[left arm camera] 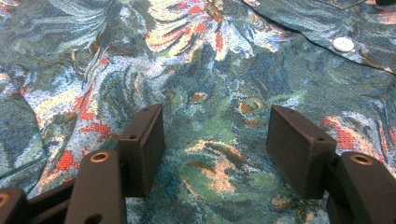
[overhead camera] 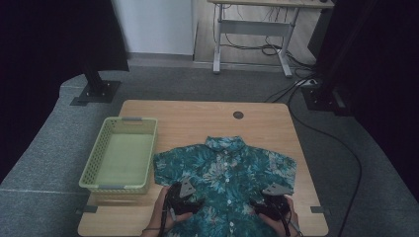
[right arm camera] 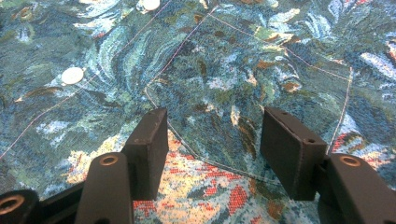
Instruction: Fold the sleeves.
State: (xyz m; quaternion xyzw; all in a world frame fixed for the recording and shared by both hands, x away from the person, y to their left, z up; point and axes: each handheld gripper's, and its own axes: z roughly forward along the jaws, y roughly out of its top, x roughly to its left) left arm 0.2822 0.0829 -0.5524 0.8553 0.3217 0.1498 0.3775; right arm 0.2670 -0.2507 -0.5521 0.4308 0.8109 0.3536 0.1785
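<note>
On the wooden table (overhead camera: 197, 121), teal floral short-sleeved shirt (overhead camera: 225, 168) lying flat, left gripper (left arm camera: 215, 135) and right gripper (right arm camera: 212, 140) over its lower half, fingers wide apart, holding nothing, green plastic basket (overhead camera: 106, 148) just left of shirt

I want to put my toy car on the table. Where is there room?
Bare wood lies along the table's far edge, between the shirt's collar and the small dark round cap. A thinner strip runs right of the shirt. The green basket is empty too. The near edge is crowded: both hand-held grippers, left and right, sit over the shirt.
</note>
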